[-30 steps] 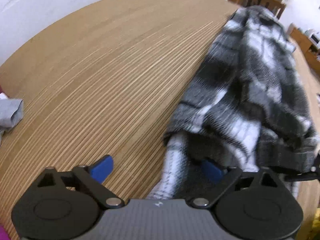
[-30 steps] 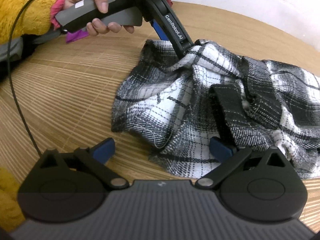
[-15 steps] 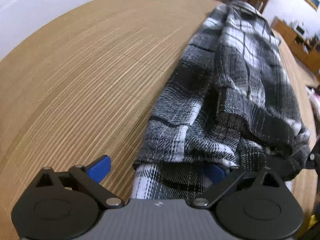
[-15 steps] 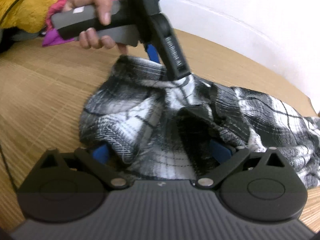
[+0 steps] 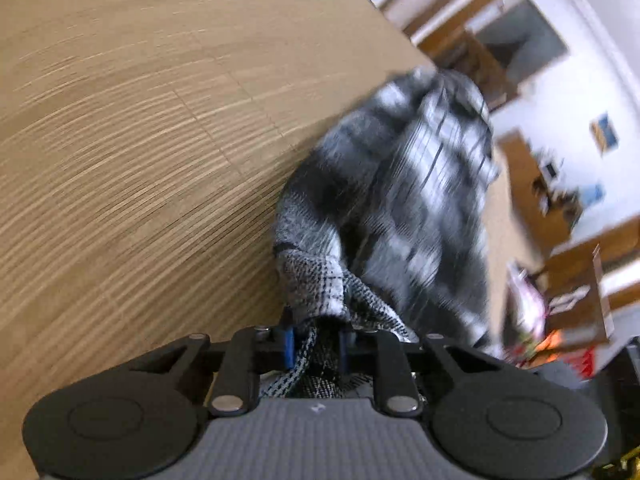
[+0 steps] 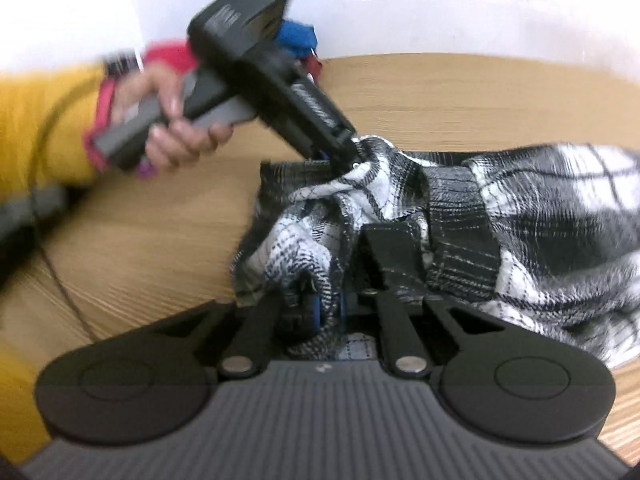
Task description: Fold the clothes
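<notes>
Even indoor light, heavy motion blur in both views, fisheye bending and dark corners.

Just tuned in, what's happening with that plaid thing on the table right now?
A person holds a gripper in each hand and is working on a black-and-white plaid garment lying bunched on the wooden table. The left gripper and right gripper are both closing on the cloth, each with a fold of it between its jaws near one end. No fold has been made yet; the garment is crumpled, and the picture is blurred.
</notes>
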The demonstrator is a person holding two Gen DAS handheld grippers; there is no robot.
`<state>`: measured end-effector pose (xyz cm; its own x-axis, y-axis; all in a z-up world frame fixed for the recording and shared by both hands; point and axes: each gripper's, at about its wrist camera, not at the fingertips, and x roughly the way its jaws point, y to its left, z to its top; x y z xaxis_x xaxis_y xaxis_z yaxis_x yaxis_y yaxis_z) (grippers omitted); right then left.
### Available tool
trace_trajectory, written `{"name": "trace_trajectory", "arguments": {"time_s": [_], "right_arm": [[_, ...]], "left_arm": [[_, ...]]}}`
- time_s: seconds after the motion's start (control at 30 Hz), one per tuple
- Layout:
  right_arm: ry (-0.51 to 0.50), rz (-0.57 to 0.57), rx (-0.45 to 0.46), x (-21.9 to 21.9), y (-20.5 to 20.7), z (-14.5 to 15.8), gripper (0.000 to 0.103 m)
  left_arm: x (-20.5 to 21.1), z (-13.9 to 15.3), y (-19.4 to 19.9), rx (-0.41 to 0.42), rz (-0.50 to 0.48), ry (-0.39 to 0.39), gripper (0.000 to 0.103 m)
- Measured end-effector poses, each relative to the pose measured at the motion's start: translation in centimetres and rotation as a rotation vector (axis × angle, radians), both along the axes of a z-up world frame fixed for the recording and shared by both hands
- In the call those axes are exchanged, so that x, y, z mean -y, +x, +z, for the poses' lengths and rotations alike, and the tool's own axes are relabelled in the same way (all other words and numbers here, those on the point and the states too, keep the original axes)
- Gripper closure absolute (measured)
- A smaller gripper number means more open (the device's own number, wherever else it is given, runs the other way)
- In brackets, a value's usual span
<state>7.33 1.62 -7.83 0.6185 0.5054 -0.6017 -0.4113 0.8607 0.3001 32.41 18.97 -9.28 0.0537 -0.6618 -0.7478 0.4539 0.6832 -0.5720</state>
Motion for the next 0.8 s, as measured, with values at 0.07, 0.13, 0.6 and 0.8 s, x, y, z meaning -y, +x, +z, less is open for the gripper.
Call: {"name": "trace_trajectory", "arguments": {"time_s": [0.07,0.13,0.6,0.8], "right_arm": [[0.094,-0.008,0.015,1.6,0.0,1.3,0.091],[0.178,-0.03,0.042,3.7,-0.1,2.7,0.091],[0.708,-0.494,0.053,27.4,2.4,0.7,0.09],[0.629,-0.651,-0.248,33.8,6.6,-7.0,0.073]], "left_arm": [[0.3,2.0,0.1,0.008,0.011,-0.031,0.082],[1.7,4.5,0.5,0.027,0.009,-0.069,0.082],[25.4,8.8,7.8,0.215,-0.072,0.058,0.07],[29.2,5.2,10.8,0.196,0.028,0.199,0.058]]}}
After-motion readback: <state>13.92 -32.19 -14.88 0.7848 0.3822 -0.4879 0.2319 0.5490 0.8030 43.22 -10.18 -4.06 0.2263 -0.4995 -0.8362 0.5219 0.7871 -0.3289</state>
